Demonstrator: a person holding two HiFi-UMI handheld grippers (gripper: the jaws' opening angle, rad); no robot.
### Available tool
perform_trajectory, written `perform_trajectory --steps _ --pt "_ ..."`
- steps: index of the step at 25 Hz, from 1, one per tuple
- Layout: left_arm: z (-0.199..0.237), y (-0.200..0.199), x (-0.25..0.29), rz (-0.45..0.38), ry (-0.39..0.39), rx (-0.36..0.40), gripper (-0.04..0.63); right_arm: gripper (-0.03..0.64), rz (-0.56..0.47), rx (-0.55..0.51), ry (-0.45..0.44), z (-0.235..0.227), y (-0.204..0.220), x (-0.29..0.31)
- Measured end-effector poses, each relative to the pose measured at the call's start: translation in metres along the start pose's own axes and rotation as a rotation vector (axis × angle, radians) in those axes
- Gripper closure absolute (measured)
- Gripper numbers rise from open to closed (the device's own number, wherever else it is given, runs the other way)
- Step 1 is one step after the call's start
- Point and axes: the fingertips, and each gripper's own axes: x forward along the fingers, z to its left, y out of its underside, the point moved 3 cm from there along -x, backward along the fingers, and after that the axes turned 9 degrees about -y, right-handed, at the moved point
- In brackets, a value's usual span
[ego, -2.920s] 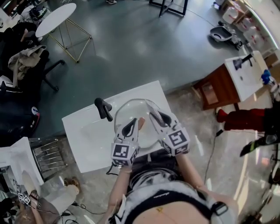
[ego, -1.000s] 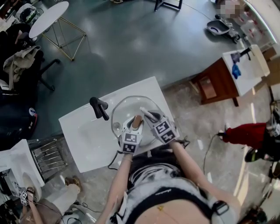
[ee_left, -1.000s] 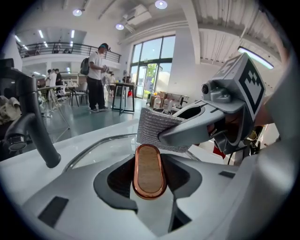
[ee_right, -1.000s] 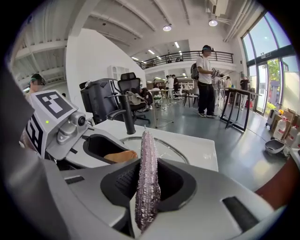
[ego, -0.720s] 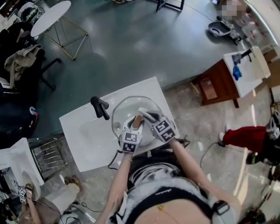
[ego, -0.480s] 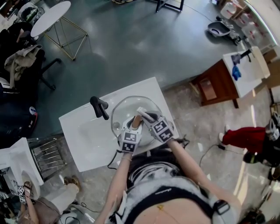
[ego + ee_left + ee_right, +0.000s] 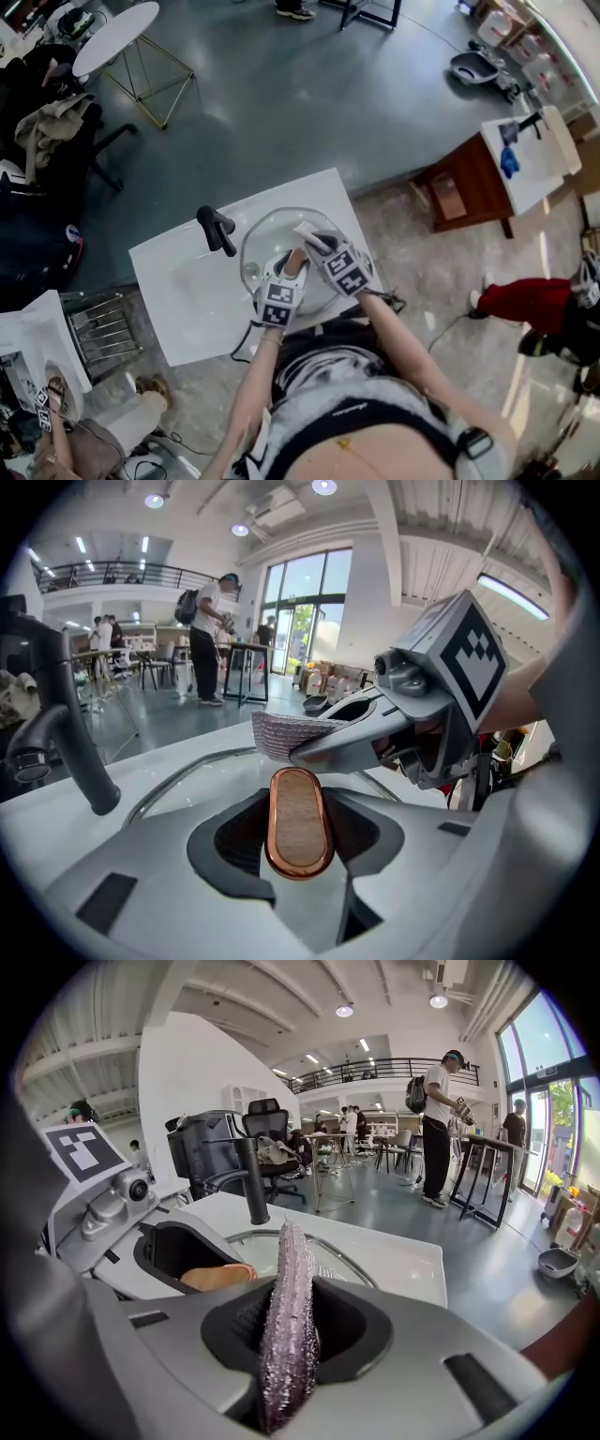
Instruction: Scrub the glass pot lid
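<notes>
Lid (image 7: 265,234) rests on the white worktop (image 7: 178,281) beside the tap (image 7: 217,231); left gripper (image 7: 290,263) clamps its fingers (image 7: 225,841) on the knob (image 7: 298,822); right gripper (image 7: 315,242) pinches a scrubber (image 7: 289,1326) above the glass.

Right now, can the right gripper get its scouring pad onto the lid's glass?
Probably yes: the right gripper holds the scouring pad over the glass lid, and the left gripper grips only the knob, leaving glass beside it clear.
</notes>
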Motion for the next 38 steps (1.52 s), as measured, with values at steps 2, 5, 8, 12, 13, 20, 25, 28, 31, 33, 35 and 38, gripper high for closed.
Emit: perform_trajectory --steps 2,5,8,12,13,20,25,28,31,33,35,38 --pt "0.000 0.001 0.000 0.000 -0.002 0.003 0.423 0.529 0.006 -0.005 0.011 -0.005 0.000 0.002" --pt "0.000 0.001 0.000 -0.001 -0.003 0.004 0.423 0.528 0.022 -0.015 0.038 -0.016 0.000 0.005" --pt "0.001 0.000 0.000 0.002 -0.001 0.002 0.423 0.526 0.036 -0.016 0.075 -0.033 0.002 0.007" --pt "0.000 0.000 0.000 0.005 -0.001 0.003 0.423 0.526 0.022 0.048 0.078 -0.047 0.002 0.005" --pt "-0.001 0.000 0.000 0.005 -0.001 0.004 0.423 0.526 0.020 0.057 0.078 -0.047 0.002 0.005" --pt "0.000 0.001 0.002 0.006 -0.004 0.006 0.423 0.525 0.032 0.023 0.036 -0.037 0.000 0.010" --pt "-0.001 0.001 0.002 0.010 -0.003 0.006 0.423 0.525 0.044 0.012 -0.006 -0.032 0.000 0.010" --pt "0.000 0.000 0.002 0.012 -0.006 0.008 0.423 0.525 0.040 -0.002 -0.062 -0.024 -0.004 0.011" --pt "0.000 0.000 0.003 0.013 -0.006 0.008 0.423 0.525 0.039 -0.027 -0.125 -0.012 -0.007 0.013" --pt "-0.001 -0.001 0.003 0.013 -0.007 0.008 0.423 0.525 0.034 -0.043 -0.160 -0.005 -0.008 0.014" --pt "-0.001 -0.001 0.002 0.012 -0.008 0.010 0.423 0.526 0.037 -0.058 -0.184 -0.001 -0.010 0.014" --pt "-0.001 -0.001 0.001 0.013 -0.006 0.011 0.423 0.526 0.032 -0.045 -0.248 -0.003 -0.008 0.014"
